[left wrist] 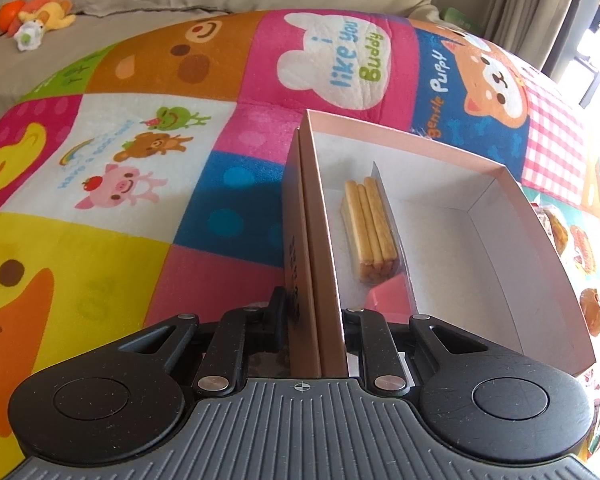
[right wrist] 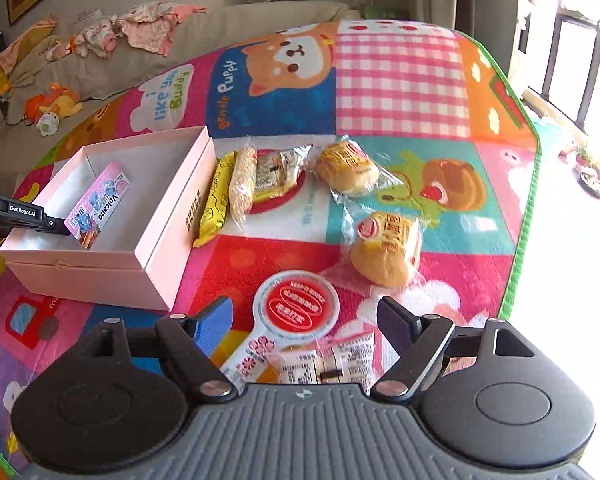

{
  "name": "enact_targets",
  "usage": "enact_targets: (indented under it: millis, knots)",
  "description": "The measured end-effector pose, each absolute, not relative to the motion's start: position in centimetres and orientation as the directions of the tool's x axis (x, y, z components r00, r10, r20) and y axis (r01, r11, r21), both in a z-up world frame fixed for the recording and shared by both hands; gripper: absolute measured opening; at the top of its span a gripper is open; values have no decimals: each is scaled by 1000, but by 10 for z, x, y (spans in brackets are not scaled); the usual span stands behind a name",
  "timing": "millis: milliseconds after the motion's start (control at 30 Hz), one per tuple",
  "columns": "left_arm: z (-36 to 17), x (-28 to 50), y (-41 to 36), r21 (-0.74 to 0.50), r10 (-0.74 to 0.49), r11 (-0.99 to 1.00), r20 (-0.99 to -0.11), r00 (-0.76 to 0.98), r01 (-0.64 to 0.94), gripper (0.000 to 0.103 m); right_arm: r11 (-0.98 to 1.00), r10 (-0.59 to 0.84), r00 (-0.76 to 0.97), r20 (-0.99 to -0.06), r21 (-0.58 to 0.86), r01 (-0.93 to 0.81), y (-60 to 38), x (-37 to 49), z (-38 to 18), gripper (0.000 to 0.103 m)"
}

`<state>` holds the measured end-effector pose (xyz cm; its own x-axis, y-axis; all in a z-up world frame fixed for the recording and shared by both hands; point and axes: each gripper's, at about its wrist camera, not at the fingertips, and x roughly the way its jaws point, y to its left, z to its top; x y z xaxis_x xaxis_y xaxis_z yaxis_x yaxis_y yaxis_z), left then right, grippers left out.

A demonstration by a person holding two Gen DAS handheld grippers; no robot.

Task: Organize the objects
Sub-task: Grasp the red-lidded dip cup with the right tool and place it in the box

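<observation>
Looking into the pink box (right wrist: 112, 216), we see only one snack pack (right wrist: 100, 208) inside so far, so the tidying has just begun. Our left tongs (left wrist: 314, 312) are pinched narrow on the box's near wall and hold it steady.

Lots of snacks are left out on the play mat (right wrist: 400, 80) (we are on the floor, not at a counter). Just right of the box lie a yellow bar (right wrist: 216, 200), a pale crispy bar (right wrist: 242, 184) and a flat wrapped cake (right wrist: 278, 172). Two wrapped buns (right wrist: 348, 172) sit further right, one behind the other.

Our right tongs (right wrist: 304, 320) stand wide with nothing pressed between them. A red round snack lid (right wrist: 296, 306) lies right between the two fingers, at 12 o'clock and very near. A small clear packet (right wrist: 328, 364) lies under the tongs at 6 o'clock. The near bun is at about 1 o'clock, and the box is at about 10 o'clock. We think the red one is next.
</observation>
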<state>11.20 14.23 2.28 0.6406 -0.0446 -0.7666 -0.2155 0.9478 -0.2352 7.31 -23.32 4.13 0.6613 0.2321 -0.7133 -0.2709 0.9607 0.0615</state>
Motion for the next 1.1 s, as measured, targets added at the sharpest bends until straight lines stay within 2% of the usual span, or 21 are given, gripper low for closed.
enact_targets:
  millis: [133, 367, 533, 567, 667, 1100]
  knots:
    - [24, 112, 141, -226, -40, 950, -773, 634, -216, 20, 962, 246, 647, -722, 101, -253, -239, 67, 25, 81]
    - [24, 113, 140, -224, -39, 950, -774, 632, -216, 19, 947, 253, 652, -715, 44, -319, -221, 82, 16, 82]
    - [24, 112, 141, -223, -38, 950, -774, 633, -216, 19, 954, 230, 635, -737, 41, -297, -216, 104, 2, 82]
    - [24, 112, 140, -221, -36, 951, -773, 633, -215, 19, 953, 227, 635, -738, 34, -301, -214, 105, 0, 80]
    - [23, 109, 141, -215, -32, 953, -771, 636, -213, 19, 942, 231, 634, -738, 7, -335, -208, 101, -1, 60]
    - [23, 106, 143, -223, -35, 951, -768, 640, -216, 19, 875, 358, 564, -744, 58, -480, -198, 46, 37, 60]
